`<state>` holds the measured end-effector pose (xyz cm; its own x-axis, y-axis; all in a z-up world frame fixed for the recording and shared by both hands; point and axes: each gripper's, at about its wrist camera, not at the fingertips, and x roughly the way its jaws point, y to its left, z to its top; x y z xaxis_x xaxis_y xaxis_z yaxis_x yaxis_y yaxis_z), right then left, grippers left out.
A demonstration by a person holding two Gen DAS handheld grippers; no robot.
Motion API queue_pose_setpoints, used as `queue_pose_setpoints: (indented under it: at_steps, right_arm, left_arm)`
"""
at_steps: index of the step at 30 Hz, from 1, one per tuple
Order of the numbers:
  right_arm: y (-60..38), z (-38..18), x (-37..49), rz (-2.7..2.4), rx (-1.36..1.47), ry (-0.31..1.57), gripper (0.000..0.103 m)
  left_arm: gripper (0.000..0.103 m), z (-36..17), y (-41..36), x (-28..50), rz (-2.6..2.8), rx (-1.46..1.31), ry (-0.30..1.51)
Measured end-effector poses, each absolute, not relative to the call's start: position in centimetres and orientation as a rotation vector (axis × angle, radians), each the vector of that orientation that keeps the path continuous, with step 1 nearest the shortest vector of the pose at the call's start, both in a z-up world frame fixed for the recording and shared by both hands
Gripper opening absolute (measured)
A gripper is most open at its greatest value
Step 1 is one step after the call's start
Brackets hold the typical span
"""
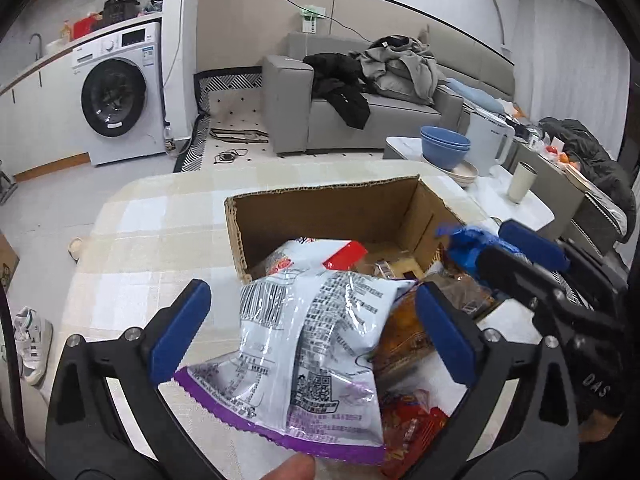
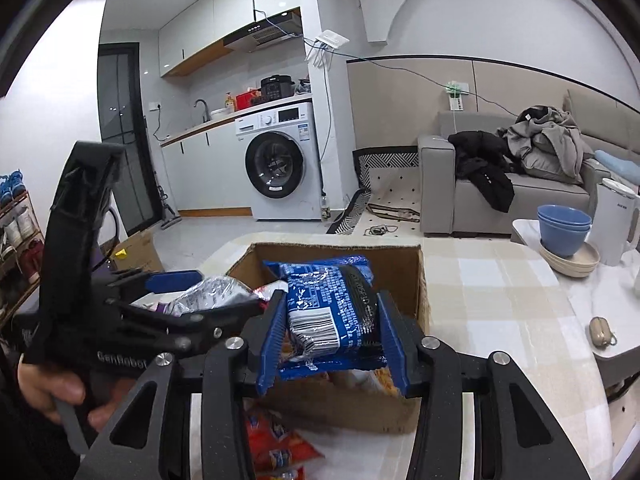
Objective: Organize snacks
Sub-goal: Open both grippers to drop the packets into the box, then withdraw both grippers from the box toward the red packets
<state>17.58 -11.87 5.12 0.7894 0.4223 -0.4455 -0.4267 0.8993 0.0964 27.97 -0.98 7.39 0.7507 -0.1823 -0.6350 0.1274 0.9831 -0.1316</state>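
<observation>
The right tool (image 2: 334,330) is clamped on a blue packet (image 2: 332,312) over the cardboard box (image 2: 416,276) near the table's (image 2: 500,300) far edge, while the left tool (image 1: 312,332) gapes around a white-and-purple bag (image 1: 308,344) (propped, unpinched) that could slide off.

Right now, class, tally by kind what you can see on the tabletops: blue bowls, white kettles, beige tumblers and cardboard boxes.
Blue bowls: 2, stacked
White kettle: 1
Beige tumbler: 1
Cardboard box: 1
Total: 5
</observation>
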Motion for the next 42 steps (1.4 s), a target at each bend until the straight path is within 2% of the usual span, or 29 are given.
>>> queue_pose_setpoints:
  at_steps: [2, 3, 6, 8, 10, 13, 30, 42]
  right_arm:
    - [-12.0, 5.3, 17.3, 0.469, -0.002, 0.46, 0.057]
    - [-12.1, 5.4, 16.9, 0.477, -0.005, 0.454, 0.067]
    - [-13.4, 5.2, 16.0, 0.484, 0.007, 0.439, 0.081]
    - [-14.5, 5.0, 15.3, 0.47, 0.028, 0.449, 0.088]
    - [-15.7, 4.8, 14.7, 0.463, 0.047, 0.463, 0.089]
    - [-17.1, 4.3, 13.9, 0.459, 0.07, 0.489, 0.099]
    - [-18.8, 1.4, 11.9, 0.489, 0.093, 0.639, 0.101]
    - [-15.7, -1.6, 10.8, 0.571, 0.017, 0.77, 0.101]
  left_arm:
    - [0.102, 7.2, -0.5, 27.6, -0.19, -0.104, 0.708]
    - [0.102, 7.1, -0.3, 27.4, -0.196, -0.109, 0.707]
    - [0.102, 7.0, 0.0, 26.3, -0.194, -0.104, 0.698]
    - [0.102, 7.0, 0.2, 25.5, -0.193, -0.11, 0.694]
    - [0.102, 7.0, 0.3, 24.3, -0.19, -0.116, 0.688]
    - [0.102, 6.8, 0.3, 22.1, -0.2, -0.119, 0.684]
    - [0.102, 7.1, -0.1, 17.1, -0.169, -0.089, 0.677]
    - [0.102, 3.6, 0.8, 13.9, -0.182, -0.126, 0.744]
